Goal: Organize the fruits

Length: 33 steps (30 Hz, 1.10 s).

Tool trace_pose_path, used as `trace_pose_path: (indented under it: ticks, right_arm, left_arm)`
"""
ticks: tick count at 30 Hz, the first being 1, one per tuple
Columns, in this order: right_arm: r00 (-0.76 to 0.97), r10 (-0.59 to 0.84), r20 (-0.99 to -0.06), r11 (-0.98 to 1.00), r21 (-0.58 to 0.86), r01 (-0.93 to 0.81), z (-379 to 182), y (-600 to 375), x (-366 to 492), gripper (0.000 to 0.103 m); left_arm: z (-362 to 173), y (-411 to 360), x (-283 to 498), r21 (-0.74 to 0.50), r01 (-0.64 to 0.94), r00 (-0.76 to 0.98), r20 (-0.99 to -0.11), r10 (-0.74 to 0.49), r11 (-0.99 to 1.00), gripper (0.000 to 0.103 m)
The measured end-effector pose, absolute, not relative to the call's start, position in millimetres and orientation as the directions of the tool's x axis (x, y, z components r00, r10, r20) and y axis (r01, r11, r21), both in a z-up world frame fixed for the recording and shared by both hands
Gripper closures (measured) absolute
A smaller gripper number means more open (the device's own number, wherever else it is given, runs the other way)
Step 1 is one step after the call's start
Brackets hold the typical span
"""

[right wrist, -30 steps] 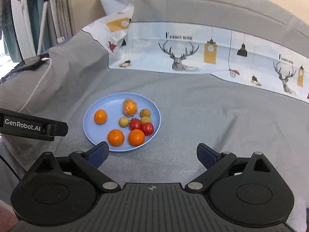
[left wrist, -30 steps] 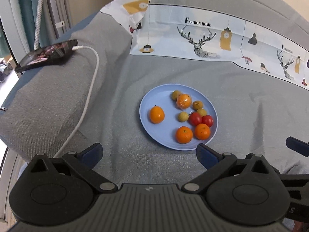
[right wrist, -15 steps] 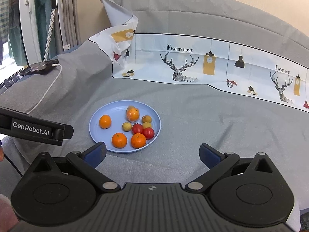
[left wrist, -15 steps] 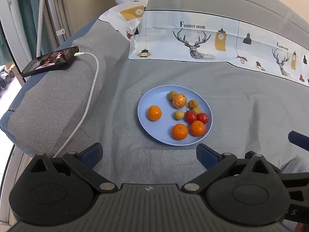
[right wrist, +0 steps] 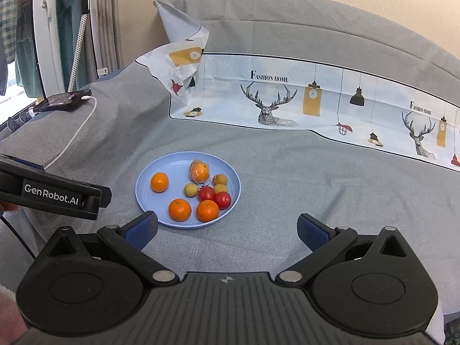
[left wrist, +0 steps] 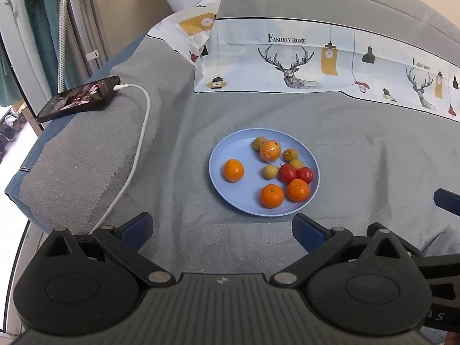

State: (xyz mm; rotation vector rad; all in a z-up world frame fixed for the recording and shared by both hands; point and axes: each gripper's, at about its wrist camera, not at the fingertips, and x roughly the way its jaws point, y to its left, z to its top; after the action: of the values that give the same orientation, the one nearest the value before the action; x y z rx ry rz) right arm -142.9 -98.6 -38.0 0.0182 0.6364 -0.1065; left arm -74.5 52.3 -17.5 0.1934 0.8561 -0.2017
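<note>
A round light-blue plate (left wrist: 221, 155) is seen lying on a grey bedspread (left wrist: 359, 149), roughly midway across the bed and set back from its near edge. Nine pieces of fruit are held on the plate. An orange (left wrist: 234, 170) is placed alone on the plate's left part, well apart from the rest. Two more oranges (left wrist: 271, 195) are set side by side near the plate's front rim, the right one touching a pair of glossy red tomatoes (left wrist: 296, 173) just behind them. A fourth orange wrapped in clear film (left wrist: 270, 150) is found toward the back of the plate, with a small yellow-brown round fruit (left wrist: 258, 143) close against it on the left and similar ones to its right and in the middle.

The left gripper (left wrist: 222, 225) is held open above the bedspread in front of the plate, with nothing between its blue-padded fingers. The right gripper (right wrist: 227, 225) is likewise spread wide and empty, just short of the plate's front rim.

A phone (left wrist: 79, 98) with a white cable (left wrist: 138, 149) plugged in is seen near the bed's left edge. A printed cloth with deer and lamps (left wrist: 316, 66) is laid across the back of the bed.
</note>
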Motion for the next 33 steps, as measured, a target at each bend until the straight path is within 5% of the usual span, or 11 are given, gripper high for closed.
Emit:
trace_pose_path:
  ticks: [33]
  right_arm:
    - [0.797, -0.091, -0.597, 0.995, -0.016, 0.102, -39.3, -97.4, -142.5, 0.001]
  left_arm:
    - [-20.4, 52.1, -72.8, 0.115, 0.240, 0.641, -0.764, -0.069, 0.964, 0.000]
